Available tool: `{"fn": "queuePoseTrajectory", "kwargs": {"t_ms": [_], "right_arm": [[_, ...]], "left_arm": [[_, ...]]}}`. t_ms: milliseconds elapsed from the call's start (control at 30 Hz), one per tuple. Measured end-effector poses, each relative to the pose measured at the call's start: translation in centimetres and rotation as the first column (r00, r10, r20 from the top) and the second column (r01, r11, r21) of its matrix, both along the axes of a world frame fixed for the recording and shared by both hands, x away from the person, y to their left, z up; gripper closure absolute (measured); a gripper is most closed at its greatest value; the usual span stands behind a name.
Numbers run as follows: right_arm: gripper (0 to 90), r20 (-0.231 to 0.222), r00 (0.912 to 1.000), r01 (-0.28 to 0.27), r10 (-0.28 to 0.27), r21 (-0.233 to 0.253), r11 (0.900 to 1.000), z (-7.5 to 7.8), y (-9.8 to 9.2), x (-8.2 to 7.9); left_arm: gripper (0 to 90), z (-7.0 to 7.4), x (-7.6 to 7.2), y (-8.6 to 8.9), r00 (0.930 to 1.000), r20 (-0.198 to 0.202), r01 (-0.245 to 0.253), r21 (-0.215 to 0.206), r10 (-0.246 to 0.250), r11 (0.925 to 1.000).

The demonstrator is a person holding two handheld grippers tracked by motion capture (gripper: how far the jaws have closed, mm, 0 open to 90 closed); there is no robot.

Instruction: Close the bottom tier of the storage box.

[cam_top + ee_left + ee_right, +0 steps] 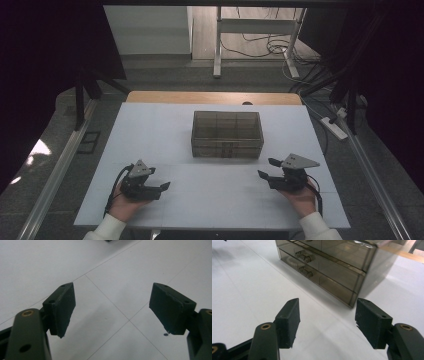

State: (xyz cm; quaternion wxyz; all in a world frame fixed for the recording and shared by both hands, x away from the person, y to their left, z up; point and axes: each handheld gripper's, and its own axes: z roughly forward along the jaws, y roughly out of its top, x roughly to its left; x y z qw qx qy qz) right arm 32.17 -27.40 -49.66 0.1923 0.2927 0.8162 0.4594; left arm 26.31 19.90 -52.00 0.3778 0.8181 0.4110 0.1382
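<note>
A smoky transparent drawer box [227, 134] stands in the middle of the white table [160, 135]. The right gripper view shows its two stacked drawers [322, 275] shut, each with a small clear handle [304, 257]. My left gripper [161, 188] rests low at the front left, jaws open over bare table, nothing between its fingers [62, 308]. At the front right my right gripper [267, 168] is open too, empty, pointing toward the box's near right corner, well short of it.
A wooden strip [215, 97] edges the table's far side. Beyond it on the floor stand a desk frame [255, 30] and loose cables [270, 47]. A power strip [335, 127] lies off the table's right side. Dark curtains flank both sides.
</note>
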Motion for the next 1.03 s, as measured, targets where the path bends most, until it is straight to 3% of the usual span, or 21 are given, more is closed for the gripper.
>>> {"fn": "queuePoseTrajectory", "kwargs": {"t_ms": [433,1033], "right_arm": [[33.5,-0.017,0.9997,0.020,-0.020,0.010,1.000,-0.4,-4.7,-2.2],[32.4,-0.015,0.9999,-0.008,0.007,-0.019,1.000,-0.4,-4.3,-2.3]], "left_arm": [[21.0,0.0,0.1,0.1,0.9999,0.002,-0.011,-0.010,0.011,0.9999],[20.1,0.0,0.1,0.2,0.9998,0.007,-0.016,-0.014,0.017,0.9998]]}}
